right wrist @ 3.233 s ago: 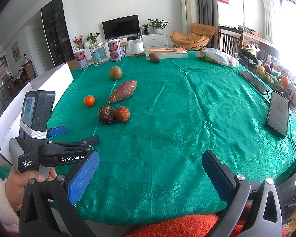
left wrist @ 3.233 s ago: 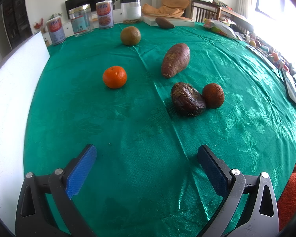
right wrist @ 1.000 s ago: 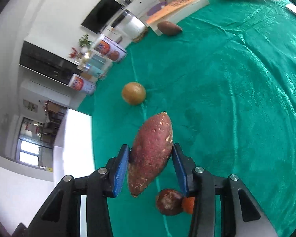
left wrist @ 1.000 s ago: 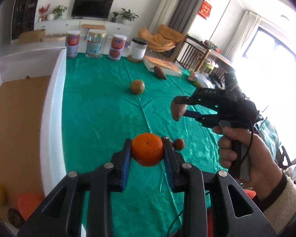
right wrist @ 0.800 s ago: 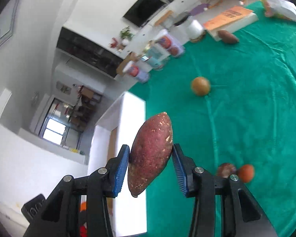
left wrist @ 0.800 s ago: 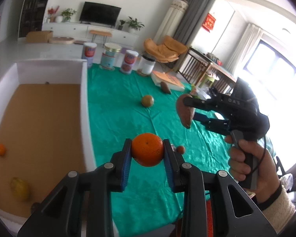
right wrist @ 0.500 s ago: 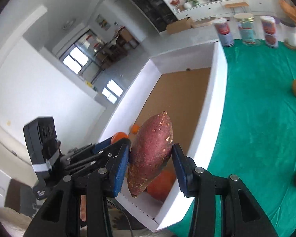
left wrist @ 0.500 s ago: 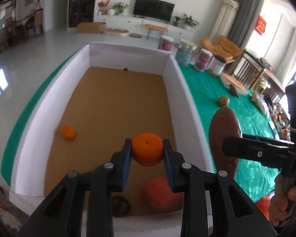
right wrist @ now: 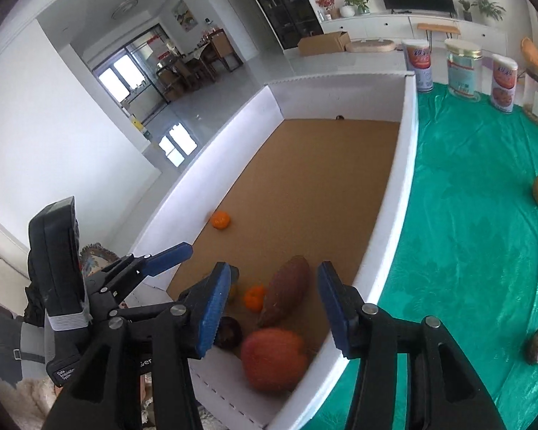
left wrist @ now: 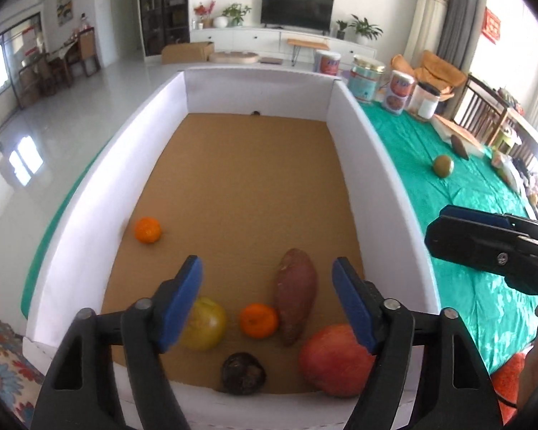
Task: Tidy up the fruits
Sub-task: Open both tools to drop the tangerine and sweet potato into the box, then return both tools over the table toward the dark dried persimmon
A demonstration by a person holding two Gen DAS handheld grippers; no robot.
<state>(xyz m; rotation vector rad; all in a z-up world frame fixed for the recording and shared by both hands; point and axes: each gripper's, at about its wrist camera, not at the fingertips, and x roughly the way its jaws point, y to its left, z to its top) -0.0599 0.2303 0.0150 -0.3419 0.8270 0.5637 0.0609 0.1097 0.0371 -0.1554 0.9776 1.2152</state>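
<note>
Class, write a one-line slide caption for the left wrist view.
Open left gripper above white box holding orange and sweet potato.

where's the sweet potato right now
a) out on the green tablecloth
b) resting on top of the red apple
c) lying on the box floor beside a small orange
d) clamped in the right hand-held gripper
c: the sweet potato lies on the cardboard floor of the box, right beside a small orange; the right hand-held gripper is open with nothing pressed between its pads.

Two oranges, one sweet potato
</note>
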